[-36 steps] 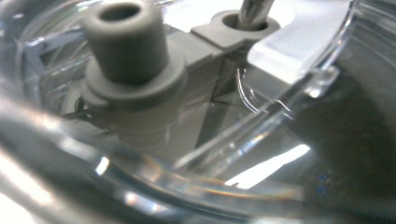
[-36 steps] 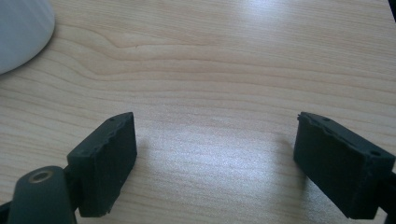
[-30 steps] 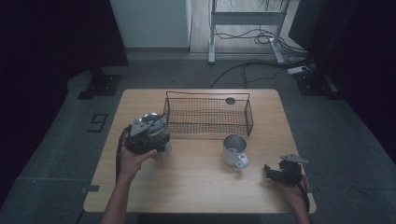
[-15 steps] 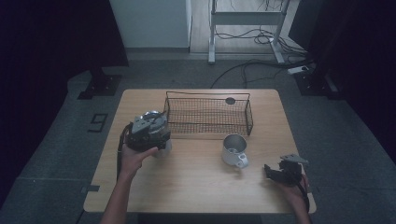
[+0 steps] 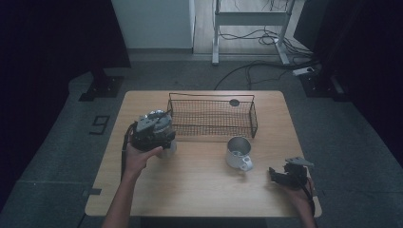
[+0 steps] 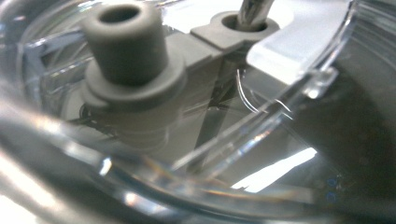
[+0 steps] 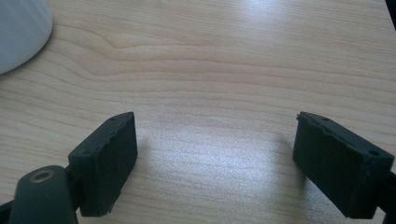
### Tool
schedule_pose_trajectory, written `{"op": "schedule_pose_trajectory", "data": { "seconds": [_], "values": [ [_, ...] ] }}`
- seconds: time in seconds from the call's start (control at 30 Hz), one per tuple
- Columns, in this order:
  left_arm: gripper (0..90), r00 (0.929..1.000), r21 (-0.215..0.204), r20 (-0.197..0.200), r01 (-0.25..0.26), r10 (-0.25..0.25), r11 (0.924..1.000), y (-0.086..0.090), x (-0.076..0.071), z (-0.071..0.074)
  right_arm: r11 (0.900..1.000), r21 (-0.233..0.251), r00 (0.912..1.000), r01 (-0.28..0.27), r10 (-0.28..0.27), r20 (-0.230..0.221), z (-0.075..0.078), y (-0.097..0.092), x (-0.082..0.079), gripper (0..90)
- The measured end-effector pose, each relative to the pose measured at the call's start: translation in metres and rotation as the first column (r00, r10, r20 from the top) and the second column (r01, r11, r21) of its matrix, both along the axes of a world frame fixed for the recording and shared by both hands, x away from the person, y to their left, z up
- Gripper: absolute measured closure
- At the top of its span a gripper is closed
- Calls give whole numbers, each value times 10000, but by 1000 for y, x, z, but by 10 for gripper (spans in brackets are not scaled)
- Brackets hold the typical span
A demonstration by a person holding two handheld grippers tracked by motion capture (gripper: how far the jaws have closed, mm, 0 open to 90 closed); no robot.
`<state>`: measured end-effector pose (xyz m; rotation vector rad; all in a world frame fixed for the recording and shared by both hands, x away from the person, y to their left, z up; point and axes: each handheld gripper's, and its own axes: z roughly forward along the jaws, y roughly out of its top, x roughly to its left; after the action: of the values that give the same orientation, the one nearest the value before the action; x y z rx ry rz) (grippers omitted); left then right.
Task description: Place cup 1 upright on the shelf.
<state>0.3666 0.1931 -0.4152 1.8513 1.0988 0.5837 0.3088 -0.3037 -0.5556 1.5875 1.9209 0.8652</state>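
Probably the clear plastic lidded container (image 6: 280, 93) tips against the left gripper (image 5: 153, 133), jaws unseen; right gripper (image 7: 217, 163) idles, jaws apart

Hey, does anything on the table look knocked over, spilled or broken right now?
Nothing stands out. The white mug stands upright on the table, the wire basket sits level, and no spill shows.

A mug (image 5: 237, 152) stands on the table (image 5: 199, 185) just before the wire basket (image 5: 211, 118).
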Motion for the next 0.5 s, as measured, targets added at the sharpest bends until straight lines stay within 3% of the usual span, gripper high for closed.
{"op": "schedule_pose_trajectory", "data": {
  "seconds": [0.5],
  "values": [
    [39, 9999, 46, -114, -106, 107, 9999, -4, 11, 0, 10000, -5, 10000, 2, -2, 0, 0, 0, 0, 137]
  ]
}}
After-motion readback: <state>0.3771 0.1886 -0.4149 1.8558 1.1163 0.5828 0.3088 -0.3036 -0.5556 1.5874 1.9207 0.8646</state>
